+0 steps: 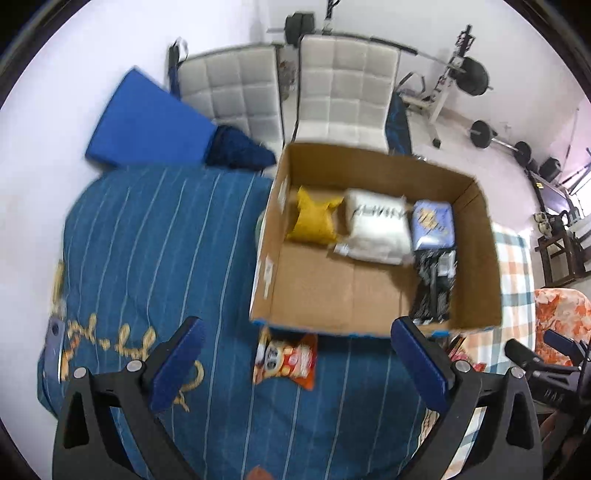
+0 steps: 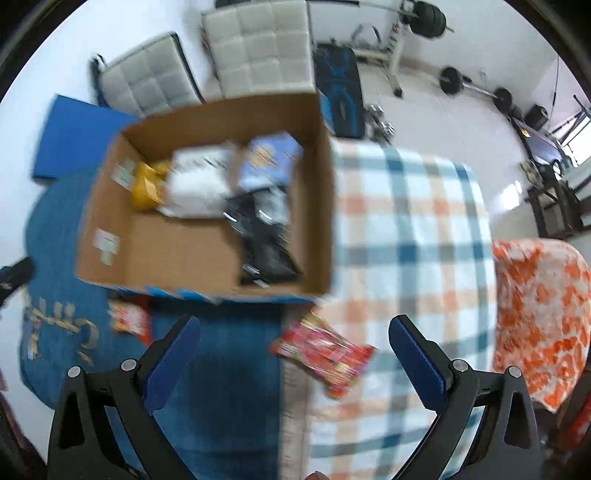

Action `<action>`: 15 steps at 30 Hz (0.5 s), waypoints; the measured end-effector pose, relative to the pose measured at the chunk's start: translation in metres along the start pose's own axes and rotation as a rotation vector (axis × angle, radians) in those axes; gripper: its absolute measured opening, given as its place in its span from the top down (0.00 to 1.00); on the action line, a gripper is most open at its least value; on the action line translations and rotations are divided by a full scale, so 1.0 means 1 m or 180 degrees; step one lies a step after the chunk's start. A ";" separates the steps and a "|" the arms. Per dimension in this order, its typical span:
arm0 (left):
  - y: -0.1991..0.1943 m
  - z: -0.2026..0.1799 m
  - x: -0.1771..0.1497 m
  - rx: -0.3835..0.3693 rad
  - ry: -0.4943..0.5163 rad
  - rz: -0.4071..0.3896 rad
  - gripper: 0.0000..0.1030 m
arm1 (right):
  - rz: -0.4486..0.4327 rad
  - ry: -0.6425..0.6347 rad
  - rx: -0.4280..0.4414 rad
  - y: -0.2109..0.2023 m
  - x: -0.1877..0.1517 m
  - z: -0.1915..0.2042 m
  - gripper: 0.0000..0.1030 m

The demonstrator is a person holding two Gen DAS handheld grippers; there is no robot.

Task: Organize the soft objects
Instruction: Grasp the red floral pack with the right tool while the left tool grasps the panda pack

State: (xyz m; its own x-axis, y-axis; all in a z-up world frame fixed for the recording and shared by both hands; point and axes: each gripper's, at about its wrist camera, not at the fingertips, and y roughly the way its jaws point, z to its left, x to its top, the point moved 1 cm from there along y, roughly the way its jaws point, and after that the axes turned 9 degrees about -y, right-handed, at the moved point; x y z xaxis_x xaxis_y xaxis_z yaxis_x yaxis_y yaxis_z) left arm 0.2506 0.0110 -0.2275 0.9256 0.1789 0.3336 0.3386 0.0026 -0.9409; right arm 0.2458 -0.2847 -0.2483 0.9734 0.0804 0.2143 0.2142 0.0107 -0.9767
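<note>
Snack packet [image 1: 286,360] (print blurred, unreadable)

White floor [image 1: 29,192] and white walls [image 2: 480,33], evenly lit, with brighter light from a window [image 2: 576,136] at the far right. Two quilted white chairs [image 1: 347,88] stand side by side at the wall, a blue mat [image 1: 144,122] lying beside them. A weight bench [image 1: 439,99] with a loaded barbell stands further right, more weights [image 1: 498,142] on the floor near it. Dark wooden furniture [image 1: 561,251] stands by the window. An orange-and-white patterned cloth [image 2: 539,317] drapes at the right edge
</note>
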 end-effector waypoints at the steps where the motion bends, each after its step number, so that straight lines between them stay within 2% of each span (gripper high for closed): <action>1: 0.008 0.005 -0.006 0.0022 -0.0034 0.0077 0.00 | 0.0135 0.0005 -0.0023 0.012 -0.006 -0.010 0.00; 5: 0.039 0.019 -0.027 0.0128 -0.0123 0.0331 0.00 | 0.0592 -0.0307 -0.0062 0.065 -0.030 -0.027 0.00; 8: 0.062 0.027 -0.045 0.0206 -0.0185 0.0514 0.00 | 0.0801 -0.0573 -0.0003 0.099 -0.042 -0.029 0.00; 11: 0.082 0.033 -0.060 0.0250 -0.0235 0.0711 0.00 | 0.0943 -0.0772 -0.0026 0.126 -0.051 -0.026 0.00; 15: 0.111 0.053 -0.074 0.0199 -0.0642 0.1038 0.00 | 0.1015 -0.0771 0.0031 0.149 -0.057 -0.024 0.03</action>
State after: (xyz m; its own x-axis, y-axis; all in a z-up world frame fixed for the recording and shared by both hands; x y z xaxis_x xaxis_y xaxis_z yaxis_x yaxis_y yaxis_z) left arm 0.2105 0.0498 -0.3598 0.9290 0.3701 0.0039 0.0151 -0.0275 -0.9995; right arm 0.2244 -0.3117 -0.4060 0.9434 0.3140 -0.1064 -0.0977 -0.0433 -0.9943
